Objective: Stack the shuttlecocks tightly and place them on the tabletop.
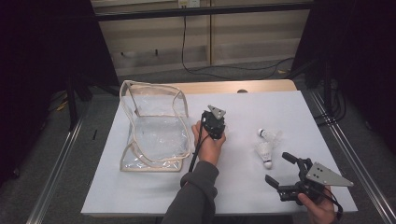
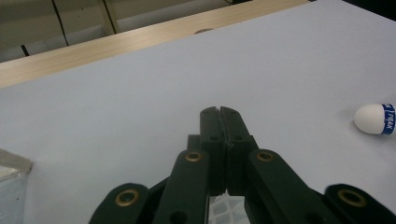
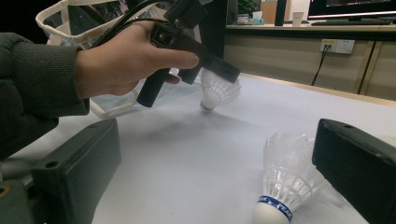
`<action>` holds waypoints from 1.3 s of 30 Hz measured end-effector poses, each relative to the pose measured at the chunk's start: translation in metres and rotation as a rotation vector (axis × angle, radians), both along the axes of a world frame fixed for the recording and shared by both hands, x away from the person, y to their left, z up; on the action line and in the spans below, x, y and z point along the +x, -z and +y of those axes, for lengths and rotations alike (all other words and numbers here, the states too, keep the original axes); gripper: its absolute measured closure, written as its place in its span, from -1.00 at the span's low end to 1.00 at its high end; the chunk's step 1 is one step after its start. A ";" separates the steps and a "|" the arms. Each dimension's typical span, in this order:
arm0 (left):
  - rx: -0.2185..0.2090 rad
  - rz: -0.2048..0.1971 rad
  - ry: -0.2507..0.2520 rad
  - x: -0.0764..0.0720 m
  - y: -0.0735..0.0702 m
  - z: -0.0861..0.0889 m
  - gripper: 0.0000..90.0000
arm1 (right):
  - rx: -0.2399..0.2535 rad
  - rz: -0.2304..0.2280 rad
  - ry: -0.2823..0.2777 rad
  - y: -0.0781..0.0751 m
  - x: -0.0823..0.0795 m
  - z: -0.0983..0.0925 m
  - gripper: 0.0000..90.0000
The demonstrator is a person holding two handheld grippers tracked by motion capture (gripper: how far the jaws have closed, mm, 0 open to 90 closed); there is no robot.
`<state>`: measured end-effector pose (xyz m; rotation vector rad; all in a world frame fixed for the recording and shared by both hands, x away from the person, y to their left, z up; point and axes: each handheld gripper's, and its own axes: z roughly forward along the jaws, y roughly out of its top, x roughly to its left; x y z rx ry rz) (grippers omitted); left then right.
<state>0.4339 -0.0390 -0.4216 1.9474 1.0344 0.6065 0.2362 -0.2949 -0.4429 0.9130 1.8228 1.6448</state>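
**Two grippers, three shuttlecocks, one bag to the left**

Right gripper [image 1: 283, 174] sits nearest, at the near right corner of the white table [image 1: 243, 196], its jaws spread wide with nothing between them. Just beyond its tips, a little farther and to the left, lies a shuttlecock [image 1: 265, 152] with its cork pointing back toward the near edge and its feather skirt pointing away; in the right gripper view that same shuttlecock [image 3: 285, 184] lies between the two open jaws without either touching it. A second shuttlecock [image 1: 269, 135] lies just beyond the first, cork to the left.

Farther in and nearer the table's middle, the left gripper [image 1: 214, 122] is clamped on the feathers of a third shuttlecock [image 3: 215, 90], which hangs cork-down just above the surface. In the left gripper view the jaws stand pressed together, with white feather lattice [image 2: 226, 207] showing beneath them.

Left of that hand stands the clear zip bag [image 1: 154, 128], mouth open. The bag lies straight to the left of the held shuttlecock, and the left hand is by far the nearer one to it; the carry looks likely to be a short sideways sweep to the bag's opening.
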 end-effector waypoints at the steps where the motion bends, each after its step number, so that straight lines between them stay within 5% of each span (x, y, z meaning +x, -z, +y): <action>1: 0.000 0.003 0.004 0.000 0.000 0.000 0.99 | 0.000 0.001 0.000 0.000 0.000 0.000 -0.99; 39: -0.091 0.036 0.101 -0.005 -0.003 -0.006 0.75 | -0.003 0.001 -0.007 0.001 0.001 0.001 -0.98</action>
